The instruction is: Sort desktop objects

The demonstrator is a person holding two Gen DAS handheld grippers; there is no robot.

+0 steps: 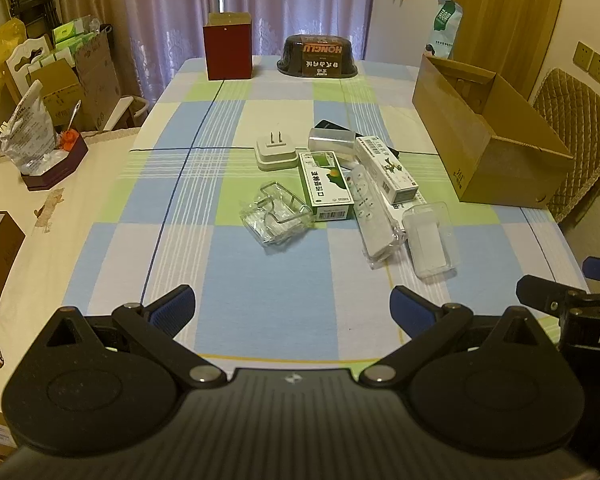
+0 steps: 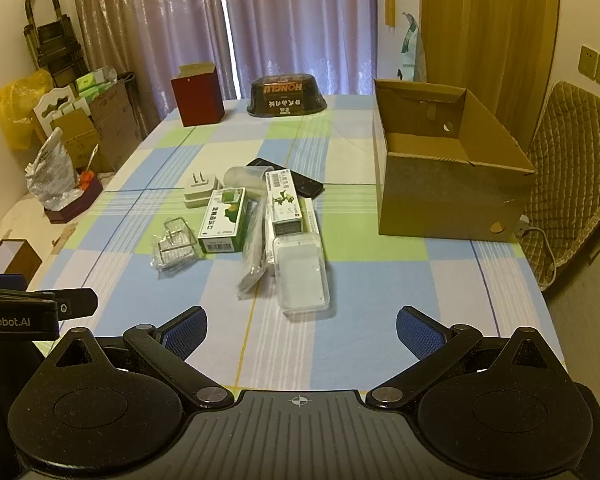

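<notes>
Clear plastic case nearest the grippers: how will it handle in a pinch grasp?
The clear plastic case looks smooth and glossy, so probably slippery between the pads. It appears thin-walled and mostly hollow: likely light, may flex or crack if squeezed hard. Lying flat on the tablecloth, it should slide rather than roll.

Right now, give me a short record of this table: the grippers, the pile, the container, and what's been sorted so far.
left gripper: open, holding nothing
right gripper: open, holding nothing
pile: green-and-white medicine carton, white plug adapter, clear plastic case, among others, mid-table
container: open brown cardboard box, right side of checked tablecloth
sorted so far: nothing visible inside box
</notes>
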